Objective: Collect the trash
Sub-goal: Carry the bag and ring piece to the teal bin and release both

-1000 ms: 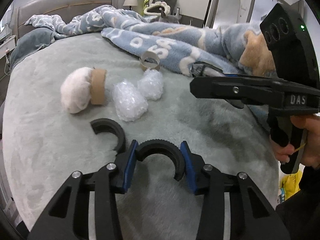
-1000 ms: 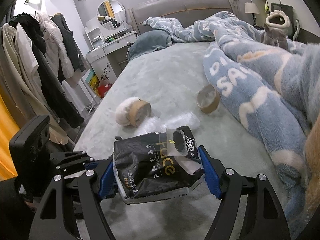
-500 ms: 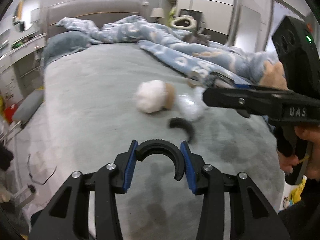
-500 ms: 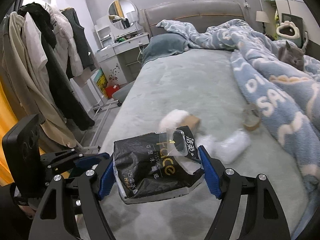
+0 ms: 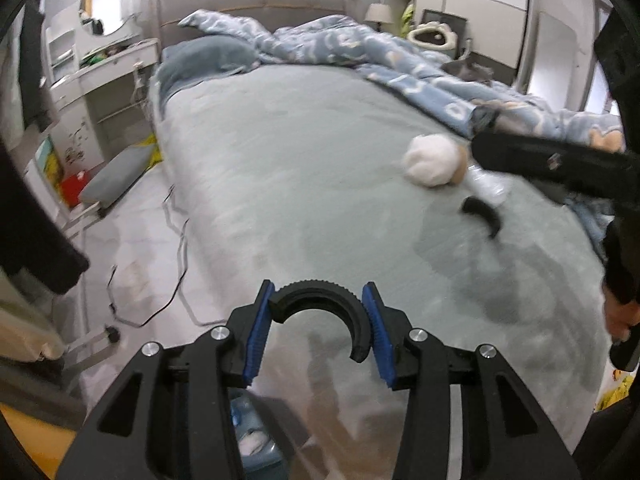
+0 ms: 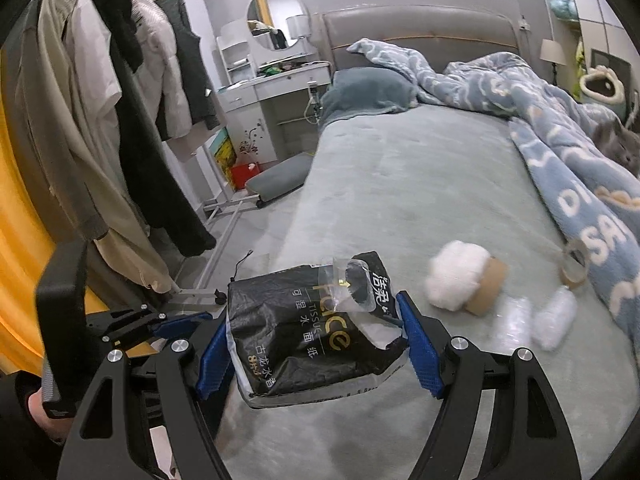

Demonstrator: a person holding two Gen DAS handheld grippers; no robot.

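My left gripper (image 5: 316, 330) is shut on a black half-ring piece (image 5: 320, 300) and holds it above the bed's near left edge. My right gripper (image 6: 312, 344) is shut on a black tissue packet (image 6: 304, 328) over the bed edge. On the grey bed lie a white fluffy wad in a cardboard roll (image 6: 460, 280), also in the left wrist view (image 5: 432, 160), clear plastic wads (image 6: 552, 320), a tape roll (image 6: 574, 268) and a second black half-ring (image 5: 482, 216).
A blue patterned blanket (image 6: 560, 148) covers the bed's right side, with a grey cat (image 6: 618, 146) on it. A clothes rack (image 6: 120, 120) and a dresser (image 6: 272, 92) stand left of the bed. Cables (image 5: 176, 264) lie on the floor.
Both grippers have swung left toward the bed's left edge. The trash on the bed has shifted right in both views and lies farther off. Both holds are unchanged.
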